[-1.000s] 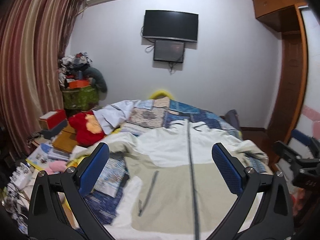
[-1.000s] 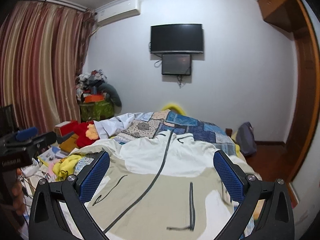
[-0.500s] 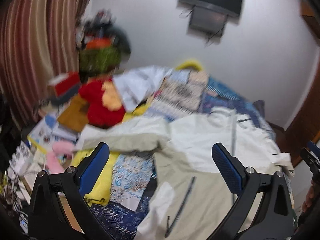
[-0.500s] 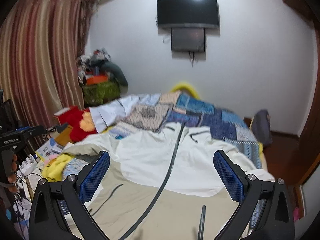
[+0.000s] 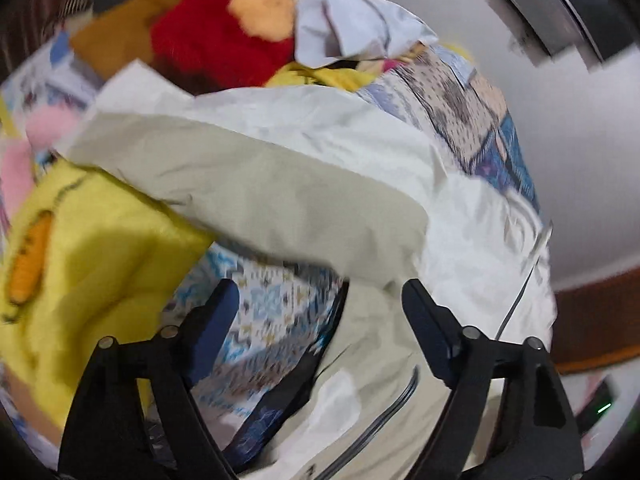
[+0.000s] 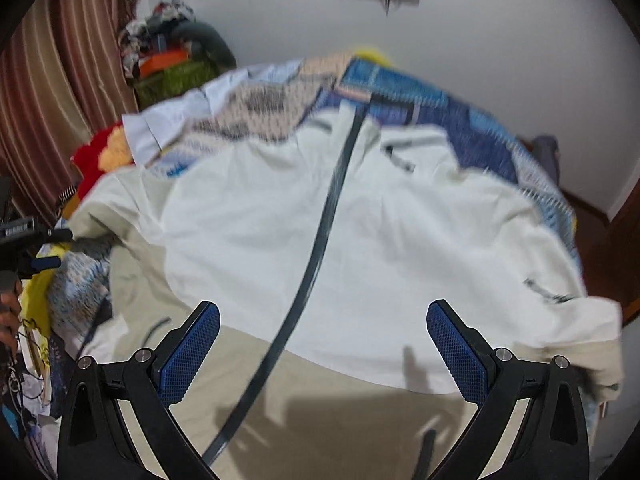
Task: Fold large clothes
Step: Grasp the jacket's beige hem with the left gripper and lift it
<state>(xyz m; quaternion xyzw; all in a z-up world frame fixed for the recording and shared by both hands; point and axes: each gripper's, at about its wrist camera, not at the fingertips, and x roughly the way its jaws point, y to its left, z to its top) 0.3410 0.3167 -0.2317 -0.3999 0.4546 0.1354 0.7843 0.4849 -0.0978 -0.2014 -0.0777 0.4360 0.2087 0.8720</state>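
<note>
A large white and beige jacket [image 6: 328, 220] with a dark front zip lies spread face up on the bed. In the left wrist view its left sleeve [image 5: 256, 184] stretches across the picture, above my left gripper [image 5: 320, 300]. That gripper's jaws are closing, with only patterned quilt and the jacket's edge seen between them and no pad touching cloth. My right gripper [image 6: 320, 320] hangs open over the jacket's chest, near the line where white meets beige, and holds nothing.
A patchwork quilt [image 6: 420, 92] covers the bed under the jacket. A yellow blanket [image 5: 92, 240], a red plush toy [image 5: 208, 32] and a pale shirt [image 5: 344, 28] crowd the left side. A person's hand with the other gripper [image 6: 16, 240] shows at the left edge.
Both grippers have dropped toward the bed and tilted downward. The left one swung left and rolled over the jacket's left sleeve, and its jaws have narrowed. The right one came lower over the chest.
</note>
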